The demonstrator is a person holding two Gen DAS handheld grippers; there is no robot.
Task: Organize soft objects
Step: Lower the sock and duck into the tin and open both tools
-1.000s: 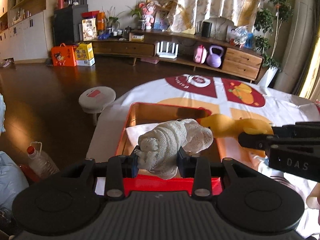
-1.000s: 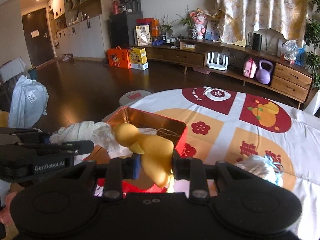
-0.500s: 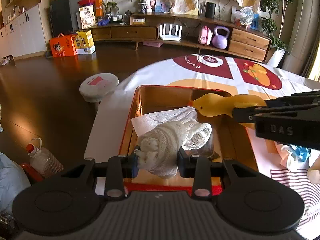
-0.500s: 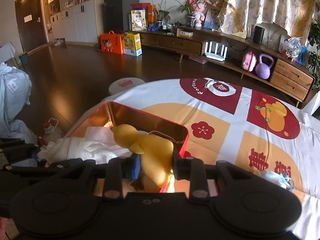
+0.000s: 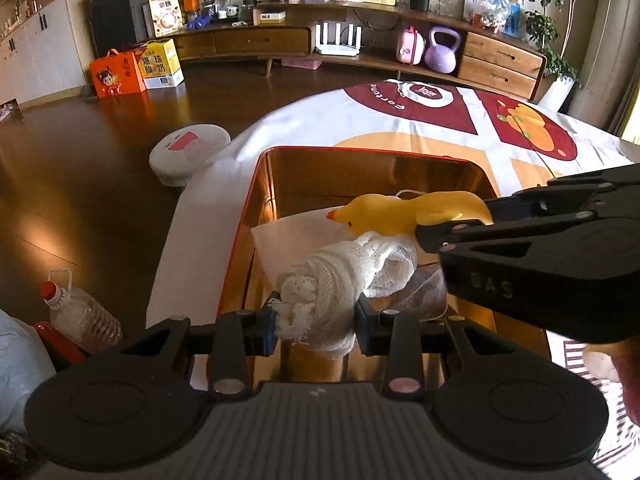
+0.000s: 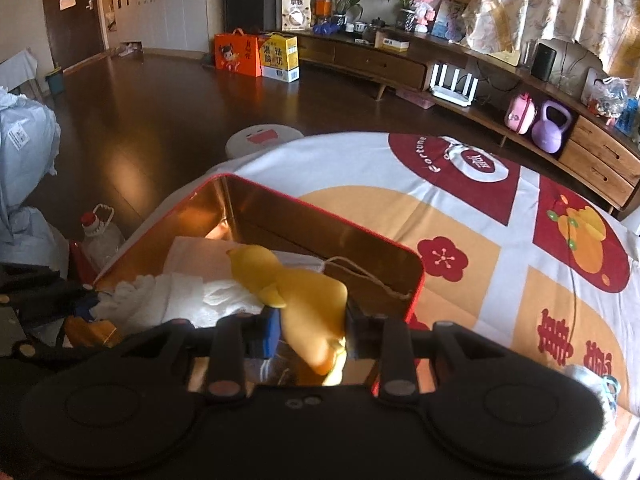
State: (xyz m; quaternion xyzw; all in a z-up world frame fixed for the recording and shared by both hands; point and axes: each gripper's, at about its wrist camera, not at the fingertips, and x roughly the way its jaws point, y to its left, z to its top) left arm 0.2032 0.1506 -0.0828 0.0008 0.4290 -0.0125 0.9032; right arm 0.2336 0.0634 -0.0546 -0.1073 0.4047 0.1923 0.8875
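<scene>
While your left gripper point(image 5: 316, 320) squeezes the white cloth point(image 5: 340, 280) and your right gripper point(image 6: 308, 330) squeezes the yellow duck point(image 6: 300, 292), both hang over the box point(image 5: 264, 184). Let go too early and they could bump and fall outside.

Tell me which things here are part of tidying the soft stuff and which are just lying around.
Part of the job:
white knitted cloth, in the left gripper
yellow duck toy, in the right gripper
red tin box

Lying about:
purple kettlebell
oil bottle
orange gift box

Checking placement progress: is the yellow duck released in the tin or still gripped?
Still gripped: the right gripper is shut on the yellow duck, held over the red tin.
</scene>
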